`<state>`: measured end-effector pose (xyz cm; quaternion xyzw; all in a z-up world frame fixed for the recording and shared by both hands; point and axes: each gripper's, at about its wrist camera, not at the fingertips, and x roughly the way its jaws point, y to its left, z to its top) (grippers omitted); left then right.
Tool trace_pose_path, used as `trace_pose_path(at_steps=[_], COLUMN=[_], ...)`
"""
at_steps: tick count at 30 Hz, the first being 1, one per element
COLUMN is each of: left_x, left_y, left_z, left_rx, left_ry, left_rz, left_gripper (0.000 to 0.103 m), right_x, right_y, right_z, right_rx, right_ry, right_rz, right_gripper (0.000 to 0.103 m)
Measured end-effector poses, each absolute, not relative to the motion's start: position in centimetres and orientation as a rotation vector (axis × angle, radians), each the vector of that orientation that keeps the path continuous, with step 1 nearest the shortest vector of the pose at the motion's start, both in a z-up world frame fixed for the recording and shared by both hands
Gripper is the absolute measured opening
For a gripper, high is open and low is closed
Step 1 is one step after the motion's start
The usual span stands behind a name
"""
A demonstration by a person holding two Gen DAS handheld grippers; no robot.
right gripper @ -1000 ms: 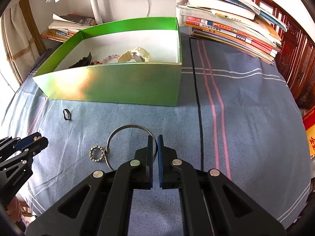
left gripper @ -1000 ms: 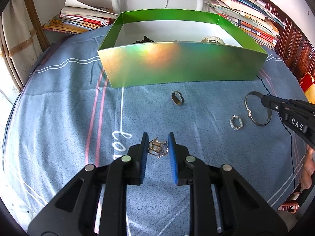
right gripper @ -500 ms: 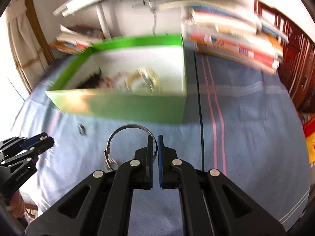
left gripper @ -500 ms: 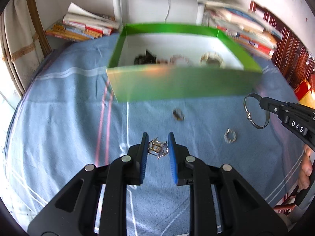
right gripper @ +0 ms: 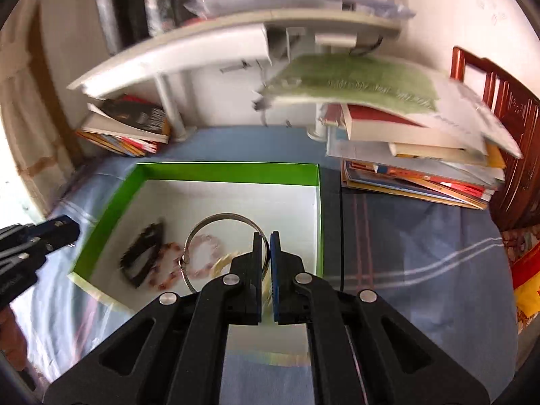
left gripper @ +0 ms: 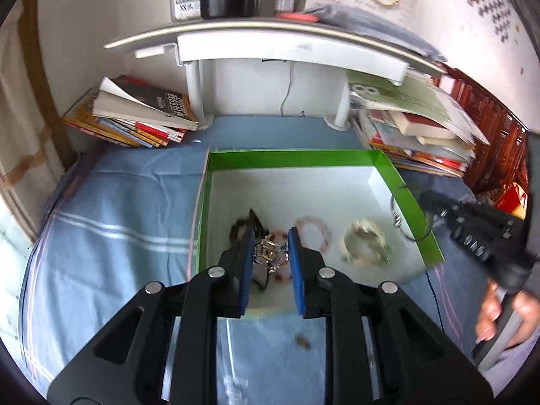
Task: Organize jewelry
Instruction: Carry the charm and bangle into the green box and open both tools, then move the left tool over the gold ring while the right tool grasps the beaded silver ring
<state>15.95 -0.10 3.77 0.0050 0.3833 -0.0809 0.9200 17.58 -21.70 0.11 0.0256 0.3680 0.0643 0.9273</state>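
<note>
Above the green box (left gripper: 398, 175), the left gripper (left gripper: 270, 256) pinches a metal trinket (left gripper: 268, 254) and the right gripper (right gripper: 265, 253) pinches a silver bangle (right gripper: 222, 217); released early, either may bounce out.

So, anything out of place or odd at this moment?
One thing: a small brownish piece lies alone on the blue cloth outside the green box, too blurred to identify. Otherwise, the left gripper holds a metal ornament and the right gripper a silver bangle over the box.

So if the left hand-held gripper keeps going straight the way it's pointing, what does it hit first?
Probably the black jewelry piece lying on the white floor of the green box, just ahead of the left hand-held gripper holding the metal trinket; depth is unclear.
</note>
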Motion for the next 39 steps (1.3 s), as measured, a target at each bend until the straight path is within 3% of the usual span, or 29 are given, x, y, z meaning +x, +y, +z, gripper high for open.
trace_pose_path(at_steps=[8, 9, 11, 12, 18, 21, 24, 30, 39], left_x=[23.0, 23.2, 23.5, 23.4, 18.8, 13.8, 10.5, 10.0, 10.5], left_y=[-1.5, -1.5, -1.6, -1.6, 0.0, 0.3, 0.0, -1.5, -3.0], left_z=[-0.1, -0.2, -0.5, -0.5, 0.5, 1.3, 0.5, -3.6, -6.1], left_rx=[0.02, 0.017, 0.008, 0.009, 0.074, 0.093, 0.101, 0.113, 0.139], left_ry=[0.901, 0.9, 0.902, 0.899, 0.859, 0.811, 0.807, 0.922, 0.966], left_rz=[-0.132, -0.132, -0.13, -0.129, -0.076, -0.109, -0.151, -0.153, -0.155], left_gripper=[0.02, 0.021, 0.035, 0.037, 0.038, 0.043, 0.053, 0.053, 0.053], right_x=[22.4, 22.4, 22.0, 21.6, 14.4, 9.9, 7.5, 6.5, 6.2], right_y=[-21.2, -21.2, -21.3, -21.3, -21.6, -21.7, -21.4, -19.2, -18.3], right_z=[-4.1, -4.2, -4.0, -3.7, -0.3, 0.6, -0.9, -6.5, -7.9], right_rx=[0.059, 0.054, 0.063, 0.068, 0.054, 0.052, 0.033, 0.034, 0.032], right_ry=[0.862, 0.858, 0.851, 0.848, 0.774, 0.732, 0.796, 0.977, 1.024], right_rz=[0.098, 0.091, 0.086, 0.091, 0.171, 0.202, 0.231, 0.281, 0.292], right_gripper=[0.007, 0.009, 0.026, 0.027, 0.027, 0.027, 0.027, 0.027, 0.027])
